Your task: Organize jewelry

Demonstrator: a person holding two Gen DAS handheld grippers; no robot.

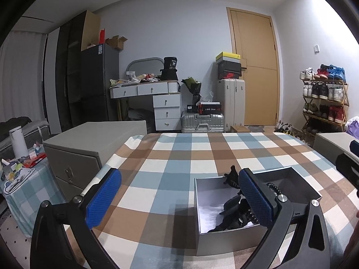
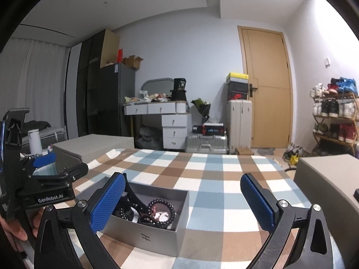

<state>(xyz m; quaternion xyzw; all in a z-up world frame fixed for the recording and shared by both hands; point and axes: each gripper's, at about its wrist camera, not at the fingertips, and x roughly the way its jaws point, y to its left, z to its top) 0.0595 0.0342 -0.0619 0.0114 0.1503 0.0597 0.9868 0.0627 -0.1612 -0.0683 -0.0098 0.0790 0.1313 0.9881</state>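
The left gripper (image 1: 179, 198) has its blue-padded fingers (image 1: 103, 198) spread wide, with nothing between them but checked cloth (image 1: 170, 157). Its right finger stands in front of a grey box (image 1: 231, 239), which lies open-topped on the cloth and reaches from just inside that finger out past it to the right. Inside the box, black hair clips (image 1: 233, 208) and a coiled black hair tie (image 1: 272, 187) lie on a white lining, partly hidden behind the finger; whether the finger touches the box cannot be told.

The right gripper (image 2: 182, 201) is also wide open and holds nothing. Seen from this side, the box (image 2: 145, 235) sits at the gripper's left finger (image 2: 107, 201), whose pad overlaps the box's near left corner, and it stretches a little way into the gap between the fingers. The box bears a small mark on its front wall. In it lie dark bead bracelets (image 2: 160, 208), heaped together with other black pieces too tangled to tell apart. The space toward the right finger shows only cloth.

Further left of the right gripper's left finger, the body of the left gripper (image 2: 44, 186) shows, with a hand (image 2: 15, 228) around it.

Beyond both pairs of fingers, past the far edge of the cloth, stand a white desk (image 1: 157, 98) and suitcases (image 1: 231, 103), well apart from the box.
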